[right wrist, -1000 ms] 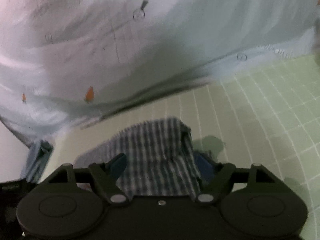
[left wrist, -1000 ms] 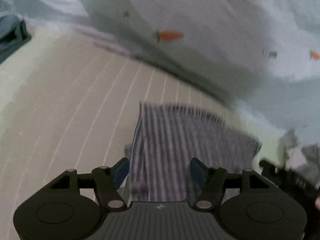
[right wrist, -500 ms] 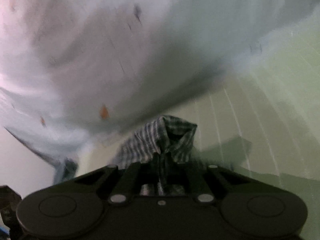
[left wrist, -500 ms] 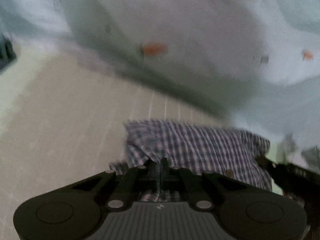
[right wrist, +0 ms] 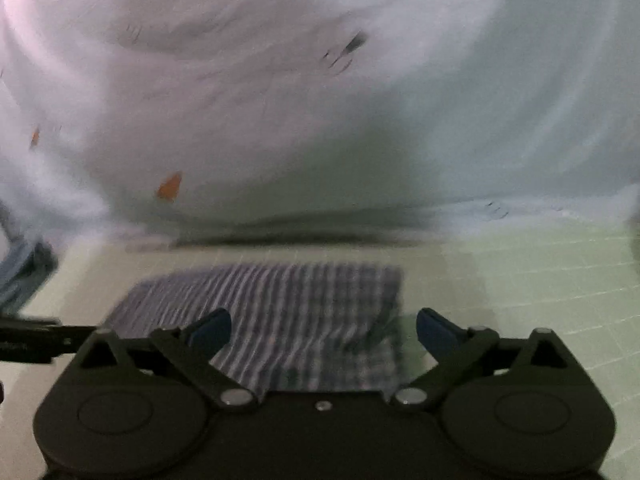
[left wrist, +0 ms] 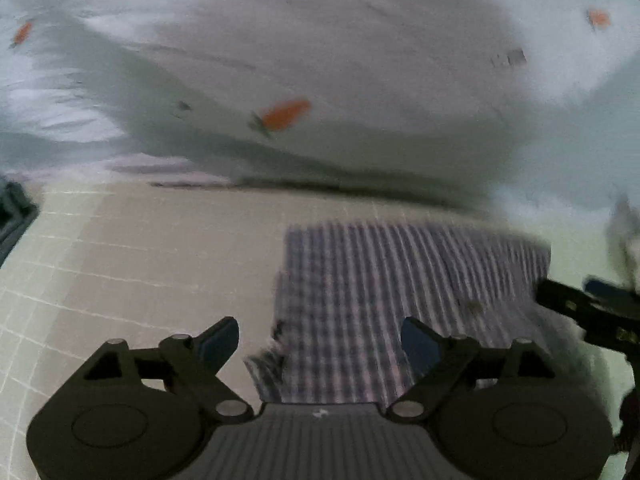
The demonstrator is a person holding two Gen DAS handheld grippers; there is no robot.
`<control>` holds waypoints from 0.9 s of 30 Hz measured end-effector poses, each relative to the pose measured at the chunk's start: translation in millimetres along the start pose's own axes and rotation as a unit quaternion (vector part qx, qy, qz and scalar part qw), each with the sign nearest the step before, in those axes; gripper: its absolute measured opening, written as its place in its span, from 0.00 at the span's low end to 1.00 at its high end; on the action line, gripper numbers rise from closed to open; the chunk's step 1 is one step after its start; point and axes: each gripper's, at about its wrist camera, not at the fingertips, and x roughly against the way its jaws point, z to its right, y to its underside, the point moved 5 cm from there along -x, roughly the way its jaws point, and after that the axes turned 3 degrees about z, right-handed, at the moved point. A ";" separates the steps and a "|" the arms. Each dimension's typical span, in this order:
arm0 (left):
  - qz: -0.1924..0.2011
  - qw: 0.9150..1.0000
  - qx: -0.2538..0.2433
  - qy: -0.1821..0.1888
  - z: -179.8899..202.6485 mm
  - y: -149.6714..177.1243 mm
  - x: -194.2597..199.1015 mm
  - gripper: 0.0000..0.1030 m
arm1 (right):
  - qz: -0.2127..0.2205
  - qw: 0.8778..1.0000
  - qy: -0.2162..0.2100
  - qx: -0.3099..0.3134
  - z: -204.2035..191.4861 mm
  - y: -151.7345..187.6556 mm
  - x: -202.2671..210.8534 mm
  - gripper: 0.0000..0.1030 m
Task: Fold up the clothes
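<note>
Both your left gripper (left wrist: 320,340) and right gripper (right wrist: 324,332) are opening wide, holding nothing, above the checked garment (left wrist: 400,288) just ahead, which could spring unfolded.

**No legible text**

Nothing can be read in either view — motion blur smears every mark. The white sheet (left wrist: 360,60) carries orange carrot prints (left wrist: 284,114) and small dark scribbles (right wrist: 344,52), too blurred to tell as letters. The left gripper (left wrist: 320,340) bears one tiny pale mark — unreadable.
</note>
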 end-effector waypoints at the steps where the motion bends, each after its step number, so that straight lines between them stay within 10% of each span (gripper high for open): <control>1: -0.016 1.000 -0.002 -0.003 1.1 3.5 -7.5 0.86 | -0.013 1.000 -0.001 0.003 -3.1 5.2 -5.4 0.97; 10: -0.050 0.998 0.022 -0.003 -21.4 21.8 -35.0 0.95 | -0.085 0.994 0.012 -0.064 30.5 42.1 -32.5 1.00; 27: -0.045 0.996 0.026 0.072 -8.5 27.5 -52.5 0.91 | -0.088 0.991 -0.022 -0.098 19.0 42.7 -53.1 1.00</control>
